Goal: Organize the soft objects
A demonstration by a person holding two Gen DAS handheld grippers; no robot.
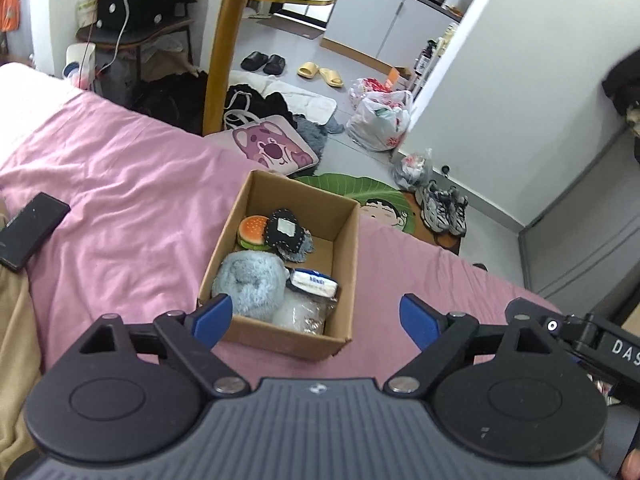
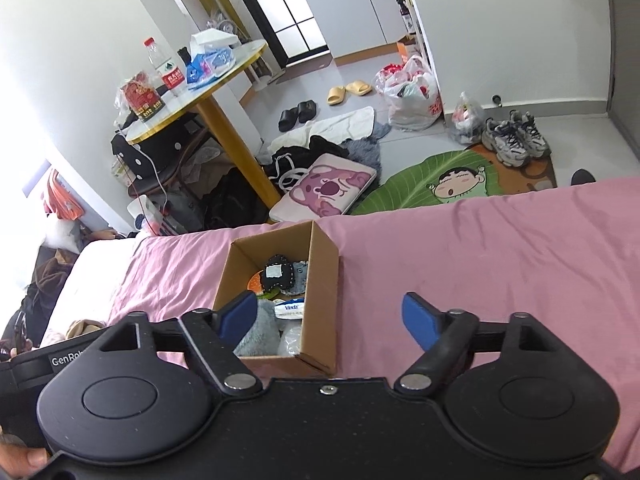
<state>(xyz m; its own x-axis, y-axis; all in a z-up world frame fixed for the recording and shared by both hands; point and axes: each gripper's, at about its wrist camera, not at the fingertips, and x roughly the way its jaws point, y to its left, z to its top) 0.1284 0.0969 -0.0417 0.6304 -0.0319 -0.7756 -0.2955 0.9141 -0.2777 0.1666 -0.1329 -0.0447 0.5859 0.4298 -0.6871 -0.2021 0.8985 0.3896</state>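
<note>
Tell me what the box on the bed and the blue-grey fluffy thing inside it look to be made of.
Box: plain brown corrugated cardboard, matte, judging by its raw cut edges and folded flaps. Fluffy thing: most likely plush or faux fur with a long, soft pile, since its surface is fuzzy with no hard outline; what fills it cannot be seen.

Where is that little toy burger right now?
The toy burger lies inside the cardboard box on the pink bed, at the far left of the box, touching the black stitched pouch and beyond the fluffy grey-blue plush.
</note>
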